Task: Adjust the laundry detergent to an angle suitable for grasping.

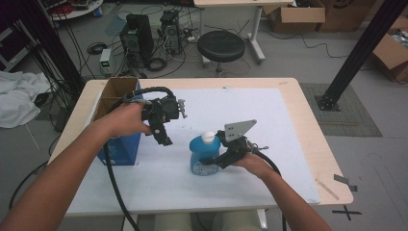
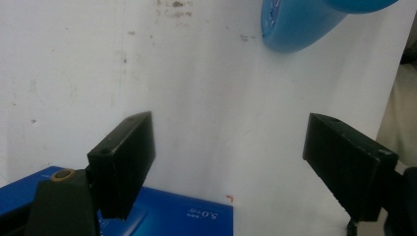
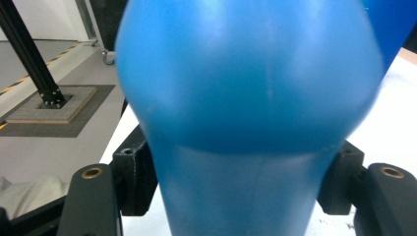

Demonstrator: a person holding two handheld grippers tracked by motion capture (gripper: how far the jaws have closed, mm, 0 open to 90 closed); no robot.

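Main risk, judged from here: blue bottle point(image 1: 205, 156) slipping or twisting out of the pinch. Smooth rounded plastic, grip low on the waist w/ the wide shoulder above, so top-heavy; any quick tilt or lift could lever it loose. Could also tip onto the white mat point(image 1: 269, 144) if let go off-vertical. White cap point(image 1: 208, 137) looks seated, but can't tell if sealed, so possible leak if it goes over.

L to R:

Cardboard box point(image 1: 115, 91) w/ blue front at table's left edge; left gripper point(image 1: 163, 137) just right of it, above the mat, well apart from the bottle. Second risk: swinging that gripper toward the bottle w/ jaws this wide could clip the box corner or knock the bottle sideways.

Left gripper, in left gripper view: jaws spread wide, nothing between them, touching nothing. White mat under them, blue box edge point(image 2: 187, 211) at bottom, bottle base point(image 2: 295, 29) up top, far off.

Bottle near mat centre, upright, base on or just off the mat; can't tell which.

Right gripper point(image 1: 219, 161): jaws pressed onto both sides of the bottle's narrow part, per right gripper view, bottle body point(image 3: 251, 98) bulging above the black pads point(image 3: 135, 179). Firm pinch by the look, no gap visible.
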